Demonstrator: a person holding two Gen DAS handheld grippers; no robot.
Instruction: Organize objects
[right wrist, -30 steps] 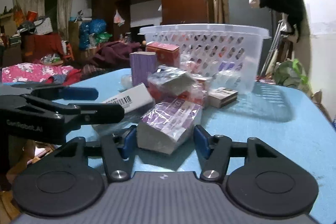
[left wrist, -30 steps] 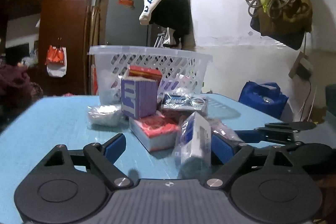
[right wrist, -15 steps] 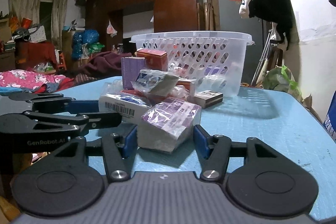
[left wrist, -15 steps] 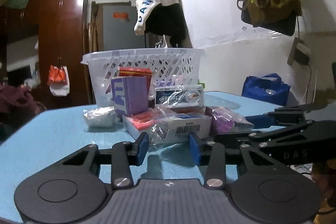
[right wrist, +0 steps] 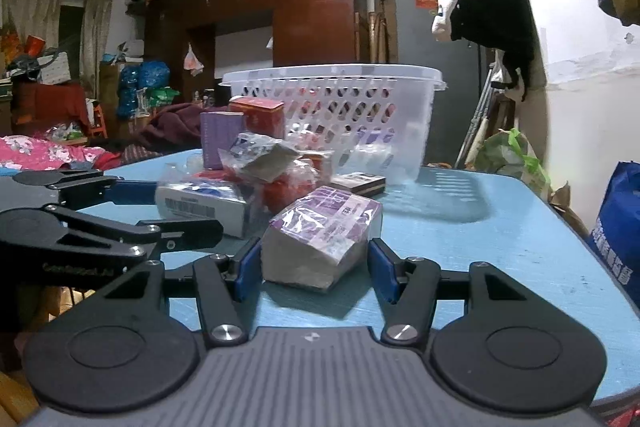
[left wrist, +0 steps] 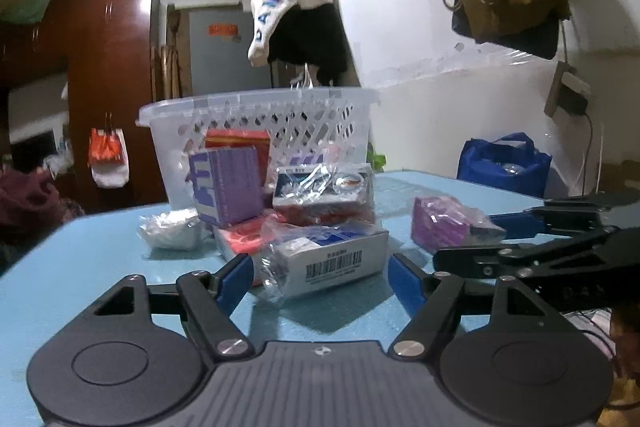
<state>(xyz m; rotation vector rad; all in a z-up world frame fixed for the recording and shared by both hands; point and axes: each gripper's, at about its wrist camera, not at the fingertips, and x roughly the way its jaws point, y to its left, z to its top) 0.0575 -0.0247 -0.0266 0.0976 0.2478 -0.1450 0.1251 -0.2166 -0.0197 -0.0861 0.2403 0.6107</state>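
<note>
- Our left tongs [left wrist: 320, 273] are opening around the barcoded white box [left wrist: 336, 261], at lower centre on the blue surface [left wrist: 80, 259]; closing early could snag its loose wrap.
- Our right tongs [right wrist: 310, 267] straddle the purple wrapped pack [right wrist: 324, 235], apparently gripping it; the slick film may slip.
- The basket [right wrist: 336, 115] stands behind the pile.

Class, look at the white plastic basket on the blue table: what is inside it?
Through the white basket's holes, red and purple packages show inside. What they are, how many, and anything lower down stays hidden by the wall and the boxes in front.
</note>
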